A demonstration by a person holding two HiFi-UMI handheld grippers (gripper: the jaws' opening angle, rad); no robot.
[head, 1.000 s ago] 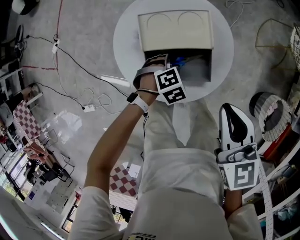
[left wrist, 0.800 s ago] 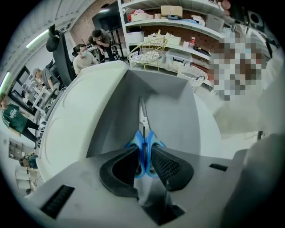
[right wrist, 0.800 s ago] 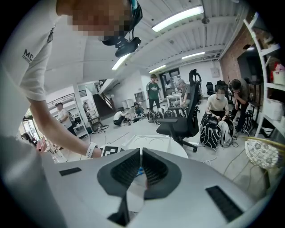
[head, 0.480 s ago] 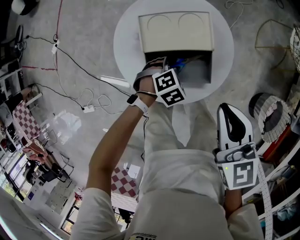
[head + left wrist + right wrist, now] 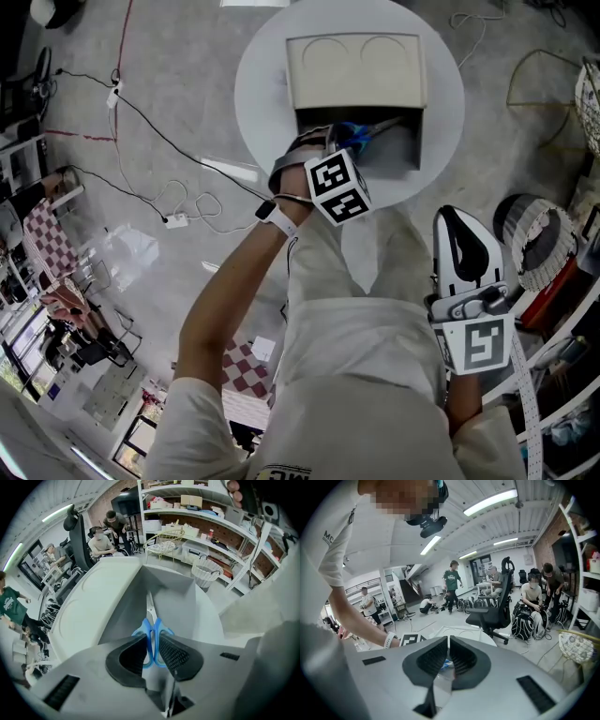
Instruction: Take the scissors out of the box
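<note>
Jaws of the left gripper [image 5: 151, 641] are clamped on the blue handles of a pair of scissors [image 5: 151, 609], with the black ribbed pads pressing in from either side. The silver blades point away from the gripper, into the grey inside of the box [image 5: 405, 150]. The scissors are within the open box, toward its left front corner. The box's cream lid [image 5: 356, 67] stands folded back at the box's far side. The box rests on a round white table [image 5: 258, 103]. The right gripper [image 5: 447, 649] has its jaws together with nothing held between them. It is well apart from the box, on the box's near side and to its right, beside the person's torso. Cables [image 5: 178, 202] trail over the grey floor to the left of the box.
</note>
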